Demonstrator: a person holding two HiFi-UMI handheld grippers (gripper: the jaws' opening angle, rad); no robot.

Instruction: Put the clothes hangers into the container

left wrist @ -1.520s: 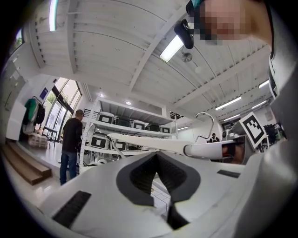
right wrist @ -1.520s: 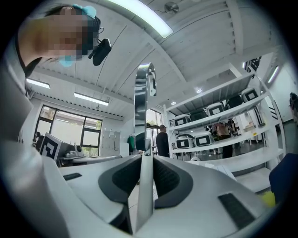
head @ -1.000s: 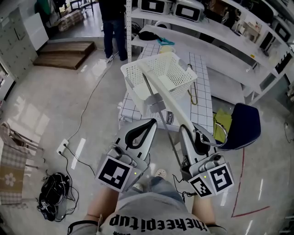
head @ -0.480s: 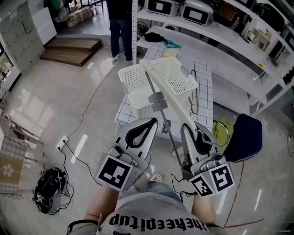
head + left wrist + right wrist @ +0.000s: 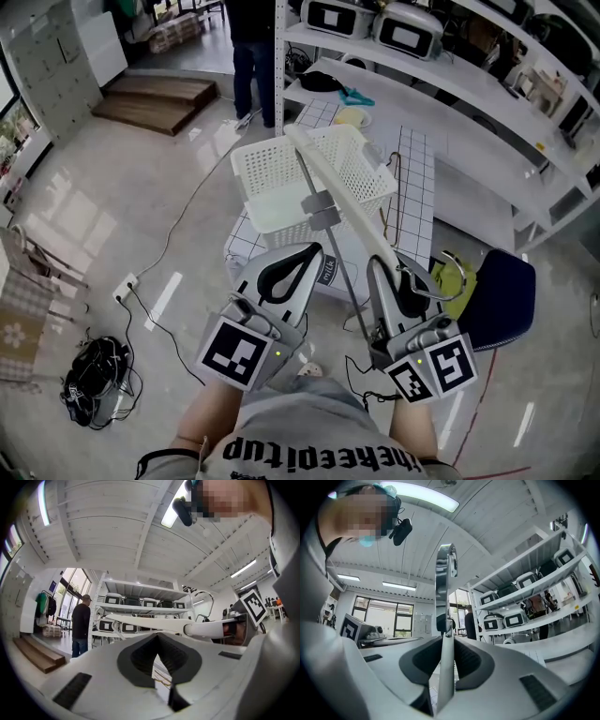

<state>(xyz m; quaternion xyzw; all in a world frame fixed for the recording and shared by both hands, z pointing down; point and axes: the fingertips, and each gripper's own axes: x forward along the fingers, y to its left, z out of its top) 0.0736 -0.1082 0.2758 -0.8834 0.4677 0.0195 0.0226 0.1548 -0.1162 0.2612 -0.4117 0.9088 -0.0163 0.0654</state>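
Note:
A white clothes hanger with a metal hook and a grey clip sticks out level from my right gripper, which is shut on it near the hook end. In the right gripper view the hanger stands as an upright bar between the jaws of the right gripper. My left gripper is beside it, shut and empty; the left gripper view shows its tips meeting. The white lattice basket stands on the grid-patterned table ahead, under the hanger's far end.
Another thin hanger lies on the table by the basket. White shelves with appliances run along the right. A blue chair stands right of me. A person stands at the shelf end. Cables lie on the floor at left.
Both grippers keep their pose in the head view while the table and basket have drawn nearer and lower in the picture. The hanger stays in the right gripper.

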